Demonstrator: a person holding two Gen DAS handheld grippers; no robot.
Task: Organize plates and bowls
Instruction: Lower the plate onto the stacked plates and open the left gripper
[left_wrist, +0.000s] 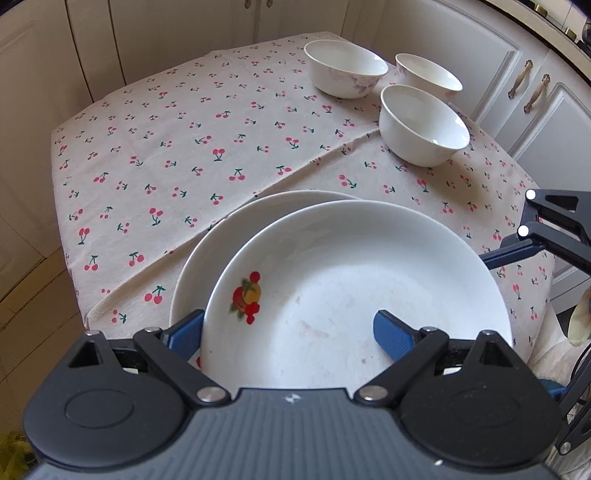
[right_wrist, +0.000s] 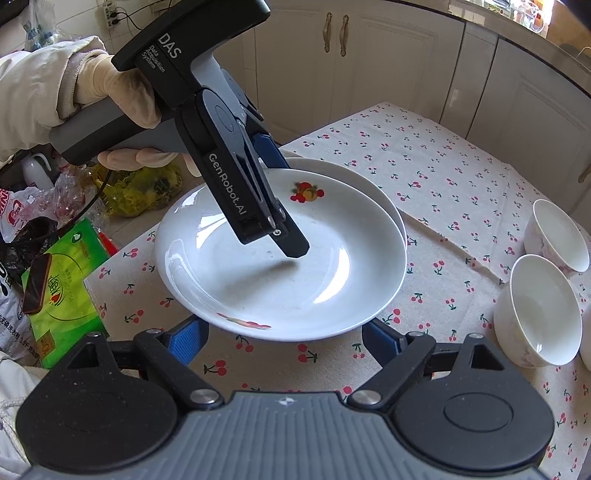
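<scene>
A white plate with a fruit print (left_wrist: 351, 288) (right_wrist: 280, 273) lies offset on a second white plate (left_wrist: 207, 251) (right_wrist: 369, 184) at the near side of the table. My left gripper (left_wrist: 289, 318) (right_wrist: 286, 205) is open and straddles the top plate's rim, with one blue finger (left_wrist: 391, 332) inside the plate and the other (left_wrist: 184, 332) outside the rim. My right gripper (right_wrist: 282, 326) is open at the opposite rim, its pads apart on either side. Three white bowls (left_wrist: 345, 68) (left_wrist: 428, 74) (left_wrist: 423, 125) stand in a group farther back, two of them (right_wrist: 557, 236) (right_wrist: 537, 314) clear in the right wrist view.
The table wears a cherry-print cloth (left_wrist: 166, 155) with a fold running across it. White cabinets (left_wrist: 517, 92) close in behind and beside it. Past the table's edge lie a green package (right_wrist: 62, 280), plastic bags (right_wrist: 140, 188) and a dark flat object (right_wrist: 37, 282). A gloved hand (right_wrist: 110, 88) holds the left gripper.
</scene>
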